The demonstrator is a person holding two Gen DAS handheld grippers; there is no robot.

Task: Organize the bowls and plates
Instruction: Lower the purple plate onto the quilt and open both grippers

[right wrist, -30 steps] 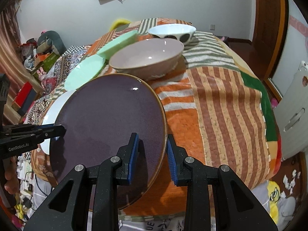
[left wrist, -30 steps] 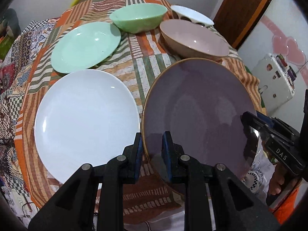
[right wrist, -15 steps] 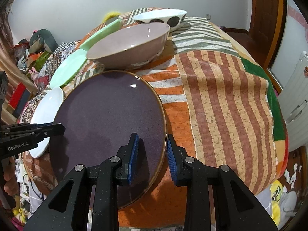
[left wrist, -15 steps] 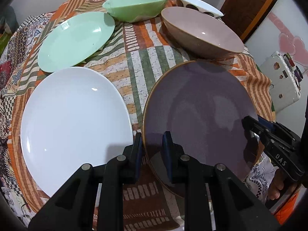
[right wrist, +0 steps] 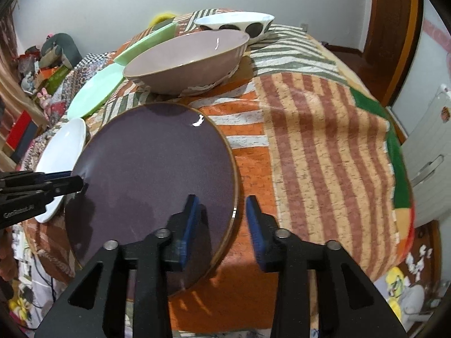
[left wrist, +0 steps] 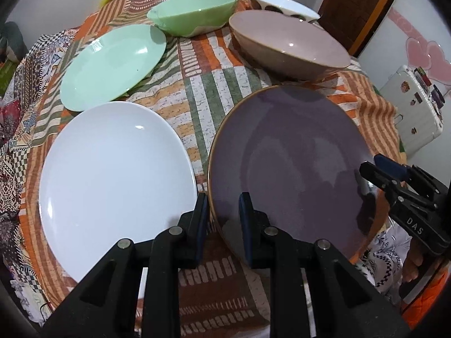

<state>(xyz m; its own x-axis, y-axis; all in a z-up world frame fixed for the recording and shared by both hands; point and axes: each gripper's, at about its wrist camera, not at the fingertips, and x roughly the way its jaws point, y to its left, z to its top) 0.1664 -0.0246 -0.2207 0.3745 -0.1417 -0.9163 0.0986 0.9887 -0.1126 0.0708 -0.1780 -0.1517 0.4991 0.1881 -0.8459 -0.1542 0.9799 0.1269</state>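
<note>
A dark purple plate [left wrist: 287, 166] with a gold rim lies at the near edge of the table; it also shows in the right wrist view [right wrist: 152, 180]. My left gripper [left wrist: 224, 217] straddles its left rim with a narrow gap between the fingers. My right gripper [right wrist: 222, 219] straddles its right rim, fingers apart. A white plate [left wrist: 112, 174] lies to the left. A mint green plate [left wrist: 112, 62], a mint green bowl [left wrist: 194, 11], a mauve bowl [left wrist: 287, 42] and a white spotted bowl [right wrist: 236, 25] stand further back.
The table carries a patchwork striped cloth [right wrist: 318, 140]. A white cabinet [left wrist: 414, 107] and a wooden door [right wrist: 391, 28] stand to the right. Cluttered shelves [right wrist: 31, 84] are to the left.
Both grippers and the purple plate have come down to the table. The right gripper's fingers have spread apart from the plate's rim; the left ones have widened slightly.
</note>
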